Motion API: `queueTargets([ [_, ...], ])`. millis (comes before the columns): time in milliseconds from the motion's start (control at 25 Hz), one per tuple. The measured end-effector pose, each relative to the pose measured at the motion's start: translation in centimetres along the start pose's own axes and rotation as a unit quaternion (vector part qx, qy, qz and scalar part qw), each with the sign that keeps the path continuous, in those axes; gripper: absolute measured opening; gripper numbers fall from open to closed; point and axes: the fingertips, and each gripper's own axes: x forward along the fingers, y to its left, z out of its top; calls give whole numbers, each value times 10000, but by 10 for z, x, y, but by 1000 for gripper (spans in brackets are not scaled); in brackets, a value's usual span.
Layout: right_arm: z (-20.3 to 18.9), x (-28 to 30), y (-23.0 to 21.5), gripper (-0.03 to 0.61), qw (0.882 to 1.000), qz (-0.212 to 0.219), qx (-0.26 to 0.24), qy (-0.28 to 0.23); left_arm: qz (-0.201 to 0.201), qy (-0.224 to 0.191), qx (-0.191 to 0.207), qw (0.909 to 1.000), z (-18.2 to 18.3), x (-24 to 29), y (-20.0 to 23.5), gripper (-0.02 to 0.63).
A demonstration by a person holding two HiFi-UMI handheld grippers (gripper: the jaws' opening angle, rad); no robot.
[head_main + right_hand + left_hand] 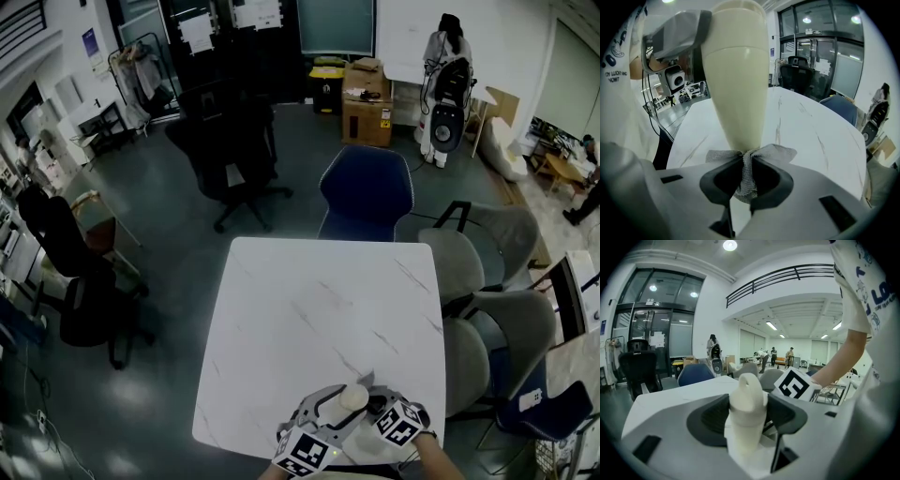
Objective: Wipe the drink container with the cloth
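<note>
The wiping step looked to be in hand: the left gripper [747,417] was clamped on the cream drink container [747,397], its jaws pressed against the body on either side, and held it over the near edge of the white marble table [309,309], close in front of the person. The right gripper [746,172] had its jaws pressed together on a bunched fold of grey mesh cloth [780,152], and in the right gripper view that cloth lay against the narrow end of the container, whose pale wall widened away from the jaws. The two grippers sat just beside each other at the near edge, the left one on the left, with the container between them. How much of the surface had been covered could not be judged, since no marks or wet streaks showed on it. As a judgement, the next move called for drawing the pinched cloth along the wall from the narrow end toward the wide one under light contact, while the left grip held firm enough to resist the push, and then turning the container so the far side could be reached
</note>
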Motion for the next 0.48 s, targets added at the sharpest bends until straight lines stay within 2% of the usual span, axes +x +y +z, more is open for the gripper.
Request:
queueTargets([
  [240,3,-2,1,48,10000,12,-49,-16,-227,-42,78,9997,-1,-3,1,259],
  [480,11,-7,1,48,9999,10,-94,-87,-750,60,246,9969,-3,-4,3,259],
])
